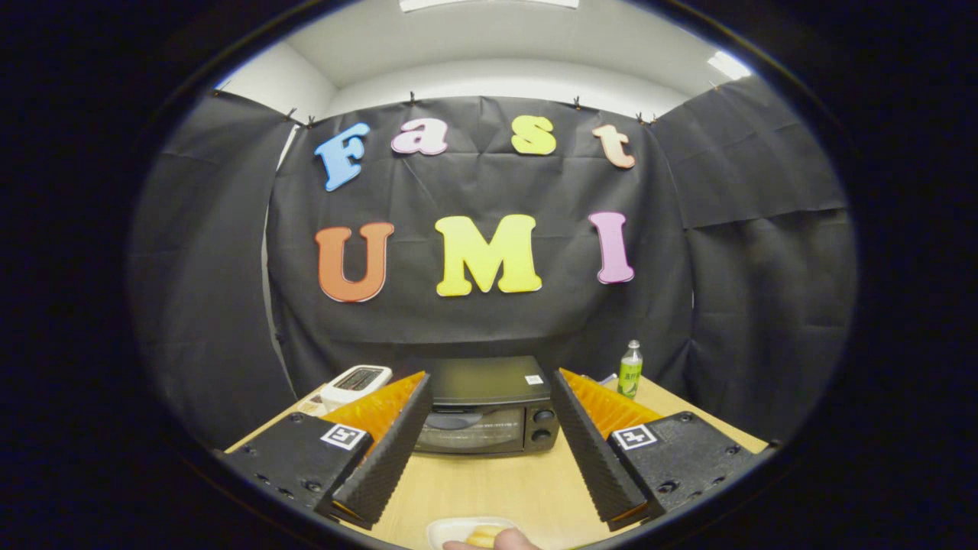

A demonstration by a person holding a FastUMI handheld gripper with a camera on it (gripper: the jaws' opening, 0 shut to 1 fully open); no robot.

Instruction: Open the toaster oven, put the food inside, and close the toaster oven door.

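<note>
You hold the gripper (489,428) spread wide and empty above the table (497,481), lined up on the toaster oven (489,412) at the far edge, its door shut and not yet touched. The food (485,535) waits on a plate (451,528) at the near edge, beside a fingertip (508,541).

You face a booth hung with matte black cloth walls (481,321), clipped along their top edge and falling in loose folds on three sides. Above the cloth you see plain white upper walls (504,84) and a white ceiling carrying bright rectangular light panels (726,65). Below, a pale wooden tabletop (497,481) runs back until it meets the cloth.
</note>
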